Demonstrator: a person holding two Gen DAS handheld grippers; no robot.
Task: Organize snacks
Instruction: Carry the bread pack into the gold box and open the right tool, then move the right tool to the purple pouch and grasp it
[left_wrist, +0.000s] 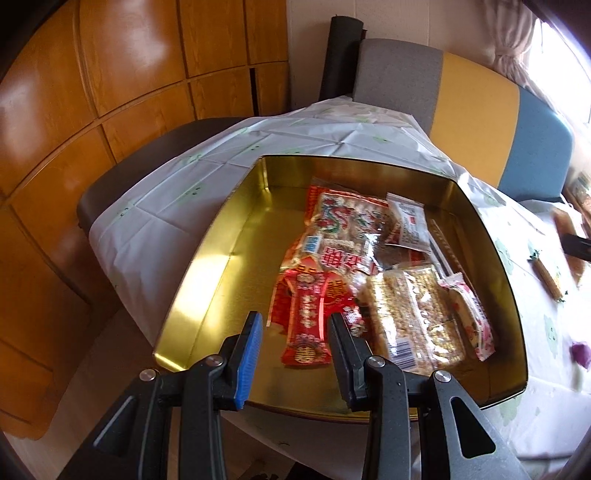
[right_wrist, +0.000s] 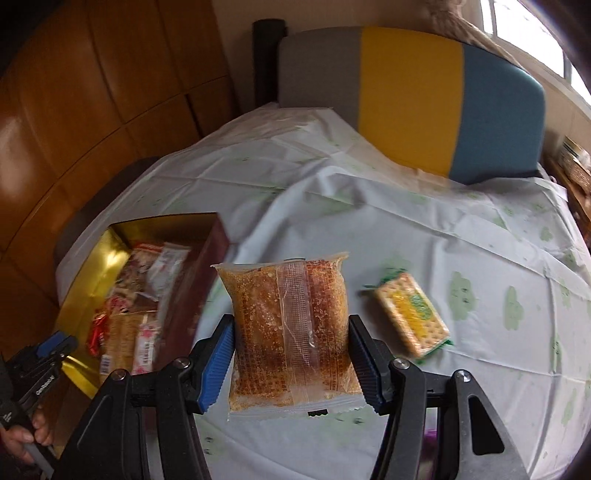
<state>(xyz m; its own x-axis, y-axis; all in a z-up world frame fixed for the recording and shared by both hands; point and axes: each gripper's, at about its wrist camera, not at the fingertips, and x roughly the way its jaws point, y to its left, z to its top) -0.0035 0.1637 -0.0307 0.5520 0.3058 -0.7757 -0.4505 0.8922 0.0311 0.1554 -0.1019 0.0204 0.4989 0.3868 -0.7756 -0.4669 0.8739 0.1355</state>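
1. Right wrist view: a clear packet of brown crispy snack (right_wrist: 291, 332) is gripped between the pads of the right tool (right_wrist: 291, 360), above the table (right_wrist: 406, 229).
2. A green cracker packet (right_wrist: 412, 317) lies just beside it.
3. The left tool (left_wrist: 295, 343) is seen open and empty over the gold tin (left_wrist: 221, 236) at the table's left edge.

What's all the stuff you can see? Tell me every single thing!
Gold metal tin: one, gold inside, dark red outside, on the table's left.
Wrapped snack packets: several, red, clear and pink, inside the tin.
Clear packet of brown crispy snack: one, between the right claw's pads.
Green-and-yellow cracker packet: one, lying on the cloth to the right.
White tablecloth with green prints: one, over the table.
Grey, yellow and blue chair: one, behind the table.
Left claw: empty, over the tin.
Right claw: gripping the brown snack.
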